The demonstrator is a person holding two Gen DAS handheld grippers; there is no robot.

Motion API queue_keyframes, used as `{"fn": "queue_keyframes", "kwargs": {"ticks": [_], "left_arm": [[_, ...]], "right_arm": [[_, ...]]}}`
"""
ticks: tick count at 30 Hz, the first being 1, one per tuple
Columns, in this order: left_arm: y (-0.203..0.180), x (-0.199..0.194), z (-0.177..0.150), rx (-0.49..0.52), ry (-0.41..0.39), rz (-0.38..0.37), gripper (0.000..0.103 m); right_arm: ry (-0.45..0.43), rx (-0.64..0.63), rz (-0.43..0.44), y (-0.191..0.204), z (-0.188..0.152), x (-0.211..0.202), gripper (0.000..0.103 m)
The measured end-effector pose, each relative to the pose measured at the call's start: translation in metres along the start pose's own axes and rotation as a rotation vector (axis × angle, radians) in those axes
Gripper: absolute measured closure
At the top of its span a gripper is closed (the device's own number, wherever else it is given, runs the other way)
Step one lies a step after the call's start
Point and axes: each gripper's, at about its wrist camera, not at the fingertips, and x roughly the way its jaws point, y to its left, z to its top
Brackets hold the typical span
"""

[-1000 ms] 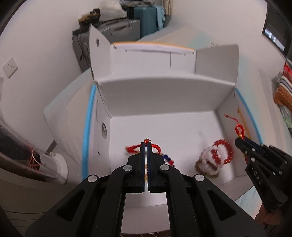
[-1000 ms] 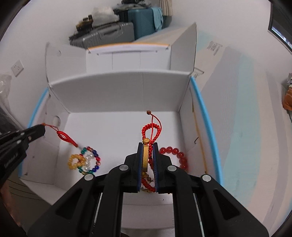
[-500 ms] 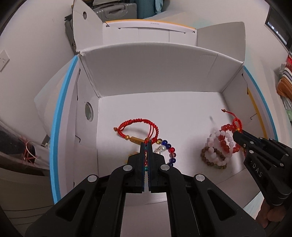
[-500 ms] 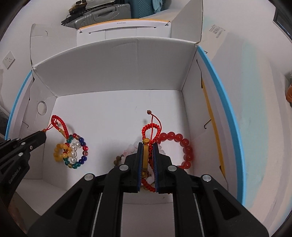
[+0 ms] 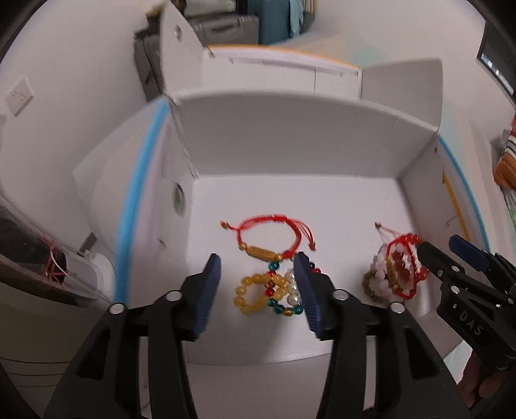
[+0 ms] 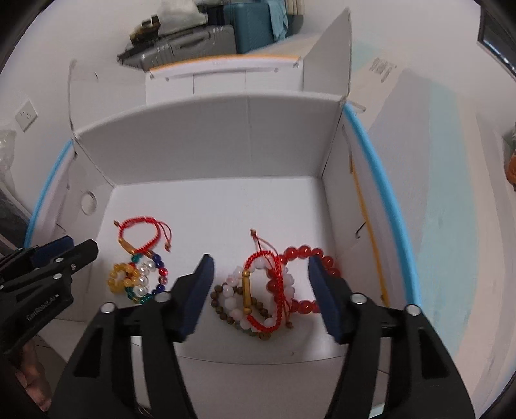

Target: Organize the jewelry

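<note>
A white cardboard box (image 5: 290,138) (image 6: 209,141) stands open below both grippers. On its floor at the left, a red cord bracelet with a gold tube (image 5: 267,235) (image 6: 142,225) rests against a yellow bead bracelet (image 5: 254,293) and a multicoloured bead bracelet (image 5: 287,309). My left gripper (image 5: 256,264) (image 6: 80,245) hovers over them, its jaws opening and gripping nothing. At the right, a second red cord bracelet (image 6: 261,290) lies on white, brown and large red bead bracelets (image 6: 309,254). My right gripper (image 6: 260,267) (image 5: 440,245) is above that pile, jaws opening, with no pad touching the beads.
The box flaps stand up at the back and sides, and a blue rim (image 5: 135,206) (image 6: 380,167) runs around it. Suitcases (image 5: 225,22) (image 6: 193,35) stand against the far wall, which has a socket (image 5: 19,96). A clear plastic item (image 5: 48,267) lies at the left.
Both grippers were shut on a red cord bracelet each and have now opened. The two bracelets have dropped onto the bead piles on the box floor.
</note>
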Motion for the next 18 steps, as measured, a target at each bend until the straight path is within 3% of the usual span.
{"fn": "queue_keyframes", "kwargs": {"ticks": [6,14,18], "left_arm": [[0.001,-0.039,-0.008,-0.011,-0.12,-0.008,0.021],[-0.014,-0.081,-0.037,0.001,-0.23,-0.042,0.006],[-0.01,-0.092,-0.054,-0.009,-0.258,-0.056,0.006]], "right_arm": [[-0.09,0.002,0.0,-0.004,-0.004,-0.034,0.026],[-0.214,-0.001,-0.023,-0.009,-0.025,-0.084,0.01],[-0.248,0.003,-0.027,-0.012,-0.04,-0.099,0.008]]}}
